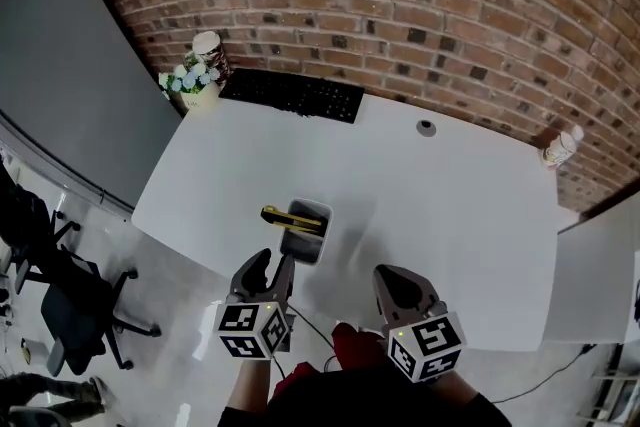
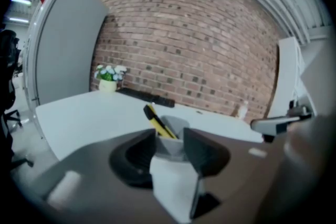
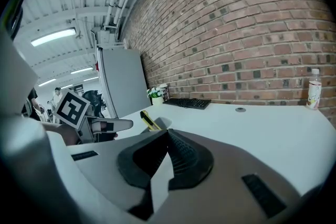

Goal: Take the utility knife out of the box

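A small grey box (image 1: 310, 240) stands on the white table (image 1: 440, 215) near its front edge. The yellow and black utility knife (image 1: 290, 218) lies in it, one end jutting out over the left rim. My left gripper (image 1: 270, 267) hovers just short of the box, jaws open and empty. In the left gripper view the box (image 2: 176, 131) and the knife (image 2: 157, 121) show beyond the left gripper (image 2: 169, 145). My right gripper (image 1: 405, 287) is over the table edge to the right, shut on nothing. In the right gripper view the right gripper (image 3: 168, 136) has the knife (image 3: 148, 120) beyond it.
At the back of the table lie a black keyboard (image 1: 296, 95), a pot of flowers (image 1: 190, 83), a paper cup (image 1: 209, 49) and a round cable port (image 1: 427, 127). A bottle (image 1: 560, 147) stands far right. A grey partition (image 1: 70, 85) and an office chair (image 1: 70, 307) are left.
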Motion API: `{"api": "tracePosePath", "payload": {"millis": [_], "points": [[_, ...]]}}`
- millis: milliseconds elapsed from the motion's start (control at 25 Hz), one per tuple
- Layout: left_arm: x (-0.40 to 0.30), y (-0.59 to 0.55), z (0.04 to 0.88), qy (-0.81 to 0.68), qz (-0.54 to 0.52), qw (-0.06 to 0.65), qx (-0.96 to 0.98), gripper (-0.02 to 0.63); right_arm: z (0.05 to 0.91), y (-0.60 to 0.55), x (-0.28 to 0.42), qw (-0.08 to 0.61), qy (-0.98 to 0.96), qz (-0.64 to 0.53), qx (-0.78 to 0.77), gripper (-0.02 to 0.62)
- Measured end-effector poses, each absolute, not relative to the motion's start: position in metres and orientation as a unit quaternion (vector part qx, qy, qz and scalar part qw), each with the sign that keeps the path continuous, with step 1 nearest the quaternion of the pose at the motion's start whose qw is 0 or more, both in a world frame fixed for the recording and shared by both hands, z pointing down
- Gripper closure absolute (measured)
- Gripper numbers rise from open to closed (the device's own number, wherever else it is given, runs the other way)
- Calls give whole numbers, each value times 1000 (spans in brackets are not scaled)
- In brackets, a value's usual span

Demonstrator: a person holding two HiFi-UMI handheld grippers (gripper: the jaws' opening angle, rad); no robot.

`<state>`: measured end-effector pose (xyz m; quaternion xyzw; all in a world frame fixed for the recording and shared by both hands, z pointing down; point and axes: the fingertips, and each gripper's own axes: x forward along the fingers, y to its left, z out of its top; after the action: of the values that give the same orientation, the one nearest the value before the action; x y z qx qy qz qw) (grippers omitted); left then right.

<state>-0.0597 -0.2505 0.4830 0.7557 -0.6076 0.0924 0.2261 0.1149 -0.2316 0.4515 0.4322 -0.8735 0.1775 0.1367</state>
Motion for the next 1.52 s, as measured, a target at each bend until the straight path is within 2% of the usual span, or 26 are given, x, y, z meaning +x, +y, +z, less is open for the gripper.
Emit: {"api": "tracePosePath", "payload": {"millis": [400, 1000, 1200, 1520], "points": [[-64, -288, 505, -616, 99, 265, 735, 417, 463, -259, 123, 145, -872, 195, 426, 588], [-71, -324, 519, -584, 73, 304, 749, 414, 471, -274, 116, 158, -855, 206, 450, 588], [-68, -334, 519, -554, 66, 311, 770, 428, 472, -277, 110, 161, -841, 209, 472, 588], [-63, -337, 515, -500, 96, 302, 806, 491, 467, -274, 92, 161, -819, 215, 507, 588]]}}
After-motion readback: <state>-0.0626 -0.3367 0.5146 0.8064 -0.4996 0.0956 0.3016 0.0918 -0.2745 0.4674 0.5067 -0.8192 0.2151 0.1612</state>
